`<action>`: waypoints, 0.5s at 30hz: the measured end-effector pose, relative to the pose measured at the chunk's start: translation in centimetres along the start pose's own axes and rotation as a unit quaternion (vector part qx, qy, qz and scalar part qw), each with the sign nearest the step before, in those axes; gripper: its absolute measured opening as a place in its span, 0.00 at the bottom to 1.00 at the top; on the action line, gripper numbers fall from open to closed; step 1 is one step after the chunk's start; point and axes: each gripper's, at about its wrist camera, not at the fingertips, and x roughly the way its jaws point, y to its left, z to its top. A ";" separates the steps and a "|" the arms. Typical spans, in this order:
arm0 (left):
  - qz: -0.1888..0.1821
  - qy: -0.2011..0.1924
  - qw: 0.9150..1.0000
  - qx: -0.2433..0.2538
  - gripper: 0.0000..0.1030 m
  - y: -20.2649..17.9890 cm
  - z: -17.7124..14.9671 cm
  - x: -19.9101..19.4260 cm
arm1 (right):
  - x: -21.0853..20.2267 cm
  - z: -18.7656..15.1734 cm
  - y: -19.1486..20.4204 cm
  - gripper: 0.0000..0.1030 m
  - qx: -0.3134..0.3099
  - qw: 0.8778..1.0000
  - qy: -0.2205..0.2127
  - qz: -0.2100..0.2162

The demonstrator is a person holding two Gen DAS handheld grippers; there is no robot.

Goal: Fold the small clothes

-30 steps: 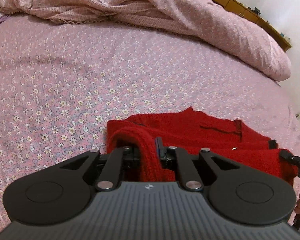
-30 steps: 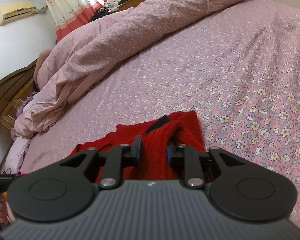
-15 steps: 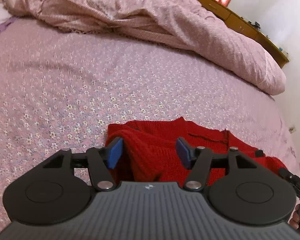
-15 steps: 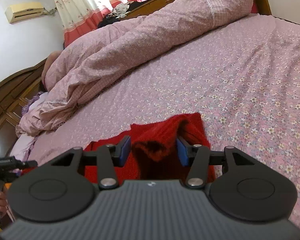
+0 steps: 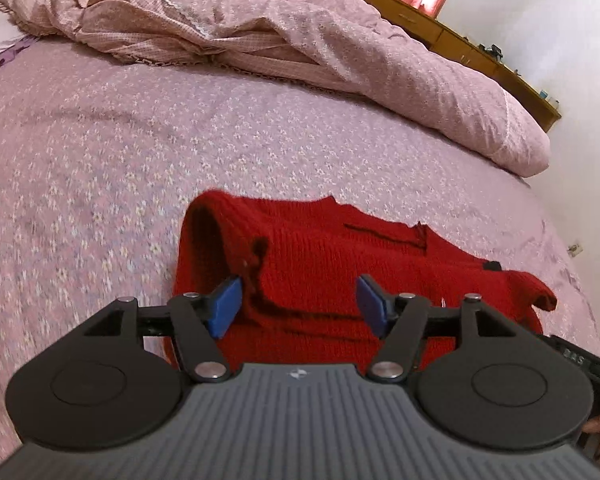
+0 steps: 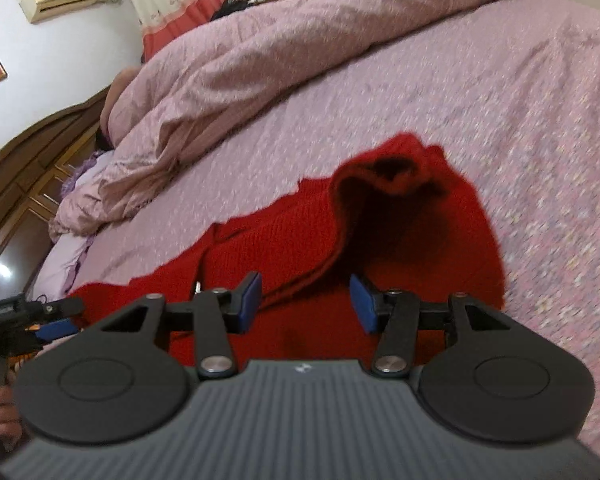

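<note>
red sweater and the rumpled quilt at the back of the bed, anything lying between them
Nothing: in the left wrist view only bare floral bedsheet runs from the red sweater to the rumpled quilt. The right wrist view shows the same.

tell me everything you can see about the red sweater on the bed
The red sweater is a small garment in chunky ribbed knit, lying partly folded on the pink floral bedsheet. One end is turned over into a raised, hollow hump; the rest spreads flat. A small black tag shows near one edge. The left claw and right claw are both open just above it, their blue pads gripping nothing. Only the sheet clearly touches it.
</note>
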 end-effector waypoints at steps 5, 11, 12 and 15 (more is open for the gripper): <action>0.016 0.018 1.000 0.002 0.69 0.4 -1.0 1.7 | 1.0 -0.5 0.0 0.51 0.017 1.000 0.000 0.009; 0.023 0.018 1.000 -0.012 0.69 0.9 -0.4 4.0 | 1.4 0.2 -0.3 0.51 0.033 0.999 -0.011 0.017; 0.022 0.015 1.000 -0.013 0.69 0.9 -0.2 4.2 | 1.4 0.3 -0.4 0.51 0.035 0.999 -0.013 0.018; 0.021 0.005 1.000 -0.015 0.69 0.9 0.7 5.0 | 1.7 0.9 -0.6 0.51 0.041 0.999 -0.017 0.022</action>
